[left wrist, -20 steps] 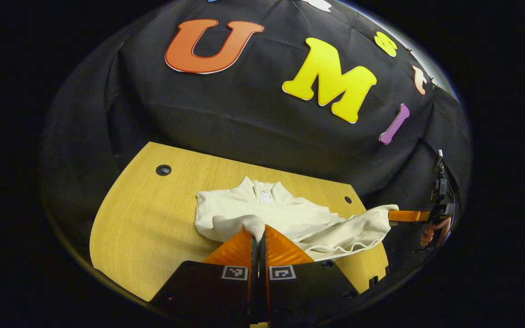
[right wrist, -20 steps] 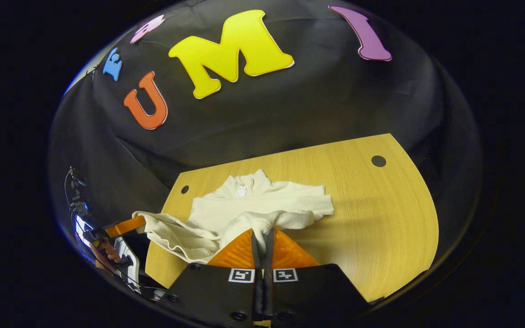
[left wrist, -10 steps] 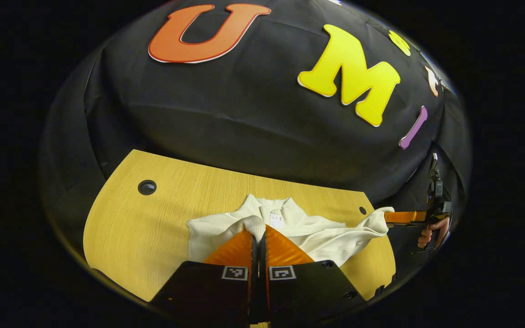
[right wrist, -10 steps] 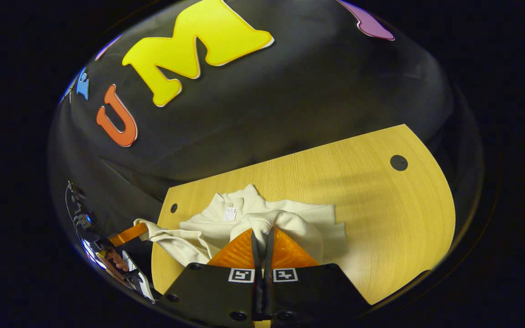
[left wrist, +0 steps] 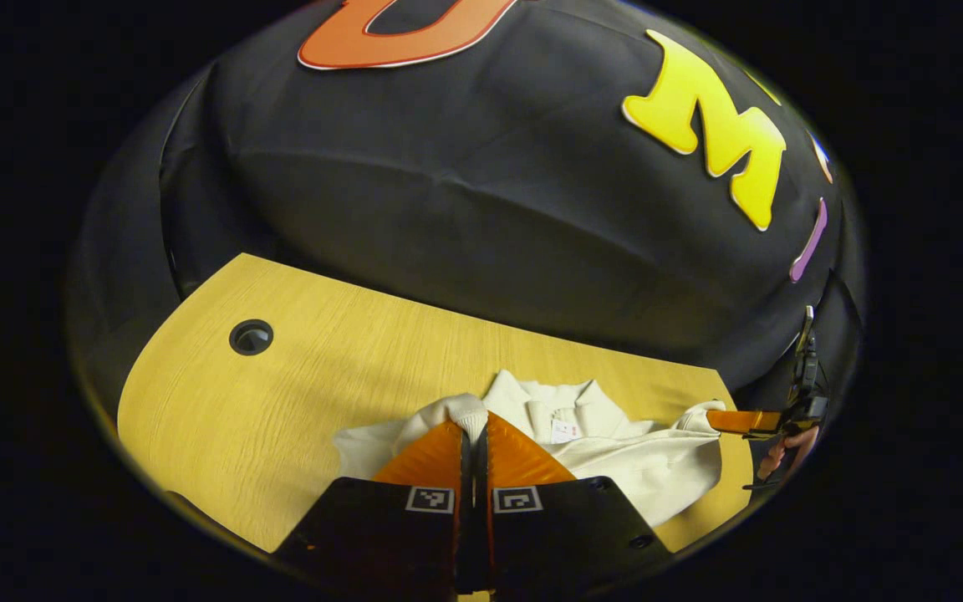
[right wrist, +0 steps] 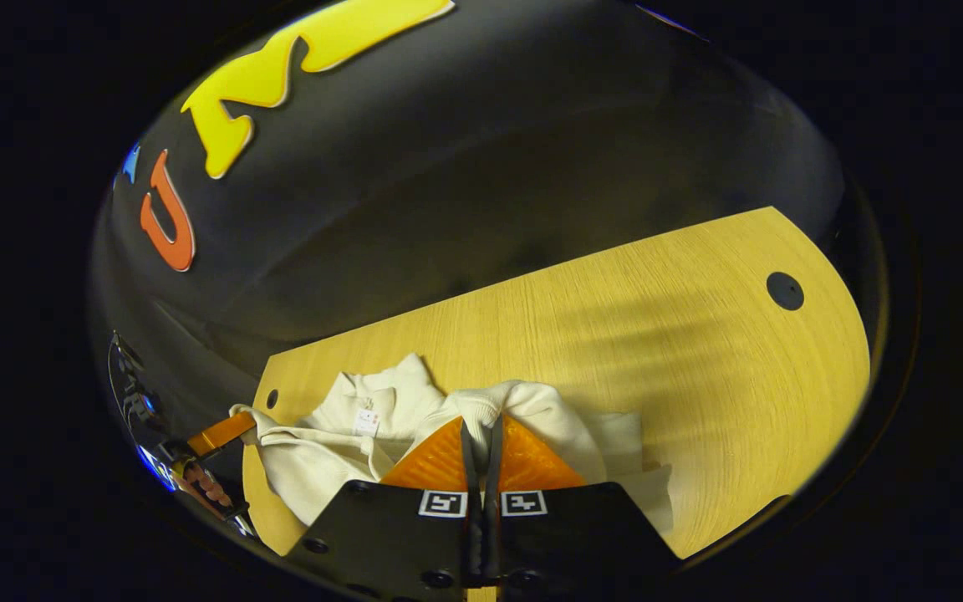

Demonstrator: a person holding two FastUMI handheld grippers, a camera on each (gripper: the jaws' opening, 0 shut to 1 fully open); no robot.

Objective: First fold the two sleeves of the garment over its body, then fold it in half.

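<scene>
A cream sweater [left wrist: 657,464] lies bunched on the wooden table [left wrist: 281,418], its collar and label facing up. In the left gripper view my left gripper [left wrist: 474,420] is shut on a raised fold of the sweater's cloth. Far to the right, my right gripper [left wrist: 728,420] pinches another part of the cloth, with a hand [left wrist: 772,457] behind it. In the right gripper view my right gripper [right wrist: 481,420] is shut on a fold of the sweater [right wrist: 314,464]. At the left edge the left gripper [right wrist: 243,422] holds the cloth too.
The table [right wrist: 657,376] has a large round hole [left wrist: 250,336] at its far left corner, another hole [right wrist: 784,290] at its far right and a small hole [right wrist: 272,398] by the sweater. The black cloth wall stands right behind the table.
Both grippers have carried their folds of cloth forward toward the collar. The sweater now covers less of the table and lies more doubled over itself.
</scene>
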